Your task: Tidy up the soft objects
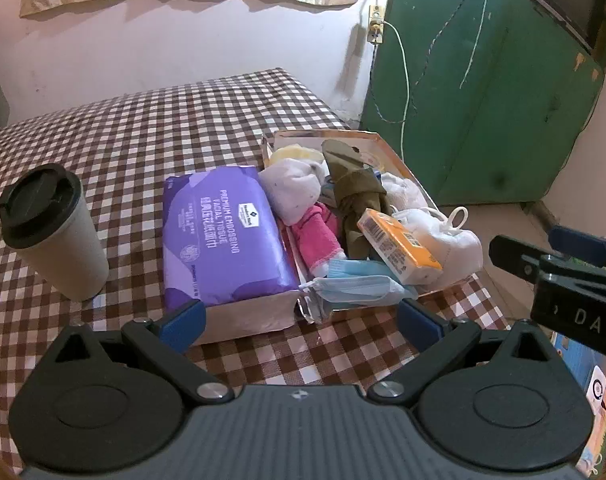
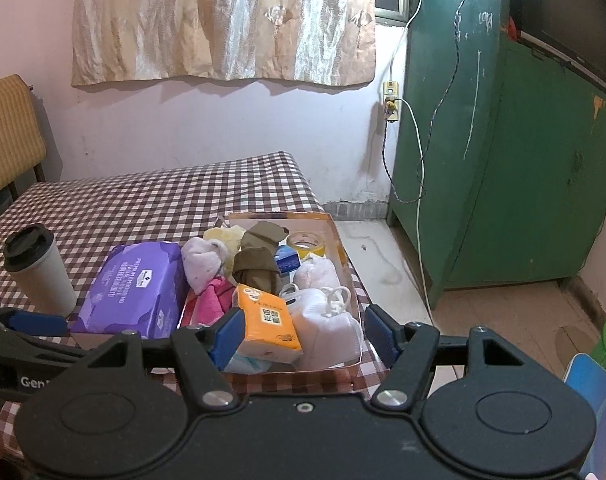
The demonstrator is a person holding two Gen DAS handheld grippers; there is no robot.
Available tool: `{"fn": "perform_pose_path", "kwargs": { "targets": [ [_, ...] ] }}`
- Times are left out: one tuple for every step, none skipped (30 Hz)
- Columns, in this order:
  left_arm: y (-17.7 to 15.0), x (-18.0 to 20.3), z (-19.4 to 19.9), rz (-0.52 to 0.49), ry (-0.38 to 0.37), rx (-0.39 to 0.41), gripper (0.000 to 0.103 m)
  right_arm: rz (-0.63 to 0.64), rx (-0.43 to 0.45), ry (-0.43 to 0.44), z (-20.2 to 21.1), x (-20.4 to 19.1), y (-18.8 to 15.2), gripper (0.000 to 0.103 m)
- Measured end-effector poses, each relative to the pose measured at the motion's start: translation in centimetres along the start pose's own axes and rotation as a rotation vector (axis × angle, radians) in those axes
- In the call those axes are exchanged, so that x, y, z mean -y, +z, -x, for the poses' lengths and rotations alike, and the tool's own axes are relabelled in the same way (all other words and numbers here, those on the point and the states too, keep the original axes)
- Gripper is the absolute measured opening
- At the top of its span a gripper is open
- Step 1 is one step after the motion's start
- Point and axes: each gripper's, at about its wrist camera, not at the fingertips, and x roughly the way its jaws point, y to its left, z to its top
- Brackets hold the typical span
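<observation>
A shallow shiny-rimmed box (image 1: 397,158) (image 2: 345,256) sits at the right end of the checked table. It holds a white cloth (image 1: 293,188), a pink cloth (image 1: 317,236), an olive cloth (image 1: 355,196), an orange tissue pack (image 1: 399,246) (image 2: 269,324), a blue face mask (image 1: 359,284) and white masks (image 1: 455,240) (image 2: 327,324). A purple facial tissue pack (image 1: 223,236) (image 2: 135,288) lies along the box's left side. My left gripper (image 1: 301,320) hangs open before the box's near wall. My right gripper (image 2: 305,336) is open too, just off the box's near right corner, holding nothing.
A lidded paper cup (image 1: 55,232) (image 2: 39,272) stands left of the purple pack. A yellow tape roll (image 2: 305,242) lies at the box's far end. A green cabinet (image 2: 523,160) and a hanging cable stand right of the table; a chair (image 2: 7,132) is at the far left.
</observation>
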Motion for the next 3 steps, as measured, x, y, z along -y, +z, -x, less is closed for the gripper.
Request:
{"fn": "perform_pose_path", "kwargs": {
  "targets": [
    [0.0,-0.06,0.05,0.004,-0.004,-0.002,0.103,-0.002,0.0,-0.002,0.06,-0.08,-0.02,0.078],
    [-0.01,-0.12,0.11,0.004,-0.01,-0.002,0.103,-0.003,0.0,-0.002,0.09,-0.09,-0.01,0.078],
    [-0.02,-0.14,0.19,0.003,-0.014,-0.001,0.103,-0.004,-0.001,-0.003,0.16,-0.2,-0.02,0.078]
  ]
}}
